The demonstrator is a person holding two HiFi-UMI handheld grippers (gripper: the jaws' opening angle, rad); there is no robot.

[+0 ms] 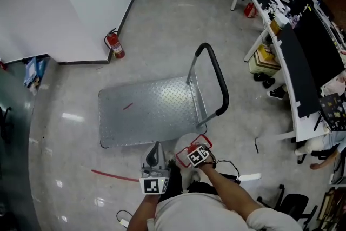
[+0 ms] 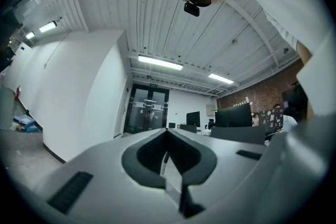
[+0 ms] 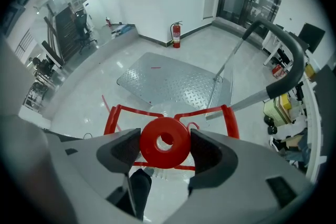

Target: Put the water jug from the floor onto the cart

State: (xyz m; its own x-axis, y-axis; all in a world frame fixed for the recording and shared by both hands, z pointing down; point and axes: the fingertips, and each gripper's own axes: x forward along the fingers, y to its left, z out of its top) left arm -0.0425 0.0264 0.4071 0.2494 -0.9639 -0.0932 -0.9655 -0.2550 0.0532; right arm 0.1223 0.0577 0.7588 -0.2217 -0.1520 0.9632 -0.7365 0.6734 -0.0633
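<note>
One clear water jug (image 1: 186,144) sits upright just off the near edge of the cart (image 1: 151,111), close to the corner at the handle end. It is over the grey floor and not on the deck. Its long axis is vertical, with the neck pointing straight up at the right gripper (image 3: 165,145), which comes down on it from above. That gripper's jaws close on the jug's red cap (image 3: 155,150) from both sides, their dark pads touching the rim. The cap has a round hole at its centre. A red handle frame (image 3: 137,111) surrounds the neck, and the see-through shoulder shows inside it. Whether the jug holds water cannot be made out through the wall, nor whether its base rests on the floor or hangs from the grip. The cart's diamond-plate deck lies with its long side running left to right in the head view. Its black-gripped push handle (image 1: 219,78) stands up at the right end. The left gripper (image 2: 168,136) is beside the right one, nearer the person, and tilted up towards the ceiling. Its jaws are pressed together at the tips with nothing between them. A thin red strip (image 1: 113,175) lies on the floor to the left of the grippers. A fire extinguisher (image 1: 115,45) stands against the white wall beyond the cart, and desks with dark monitors (image 1: 303,62) line the right side.
</note>
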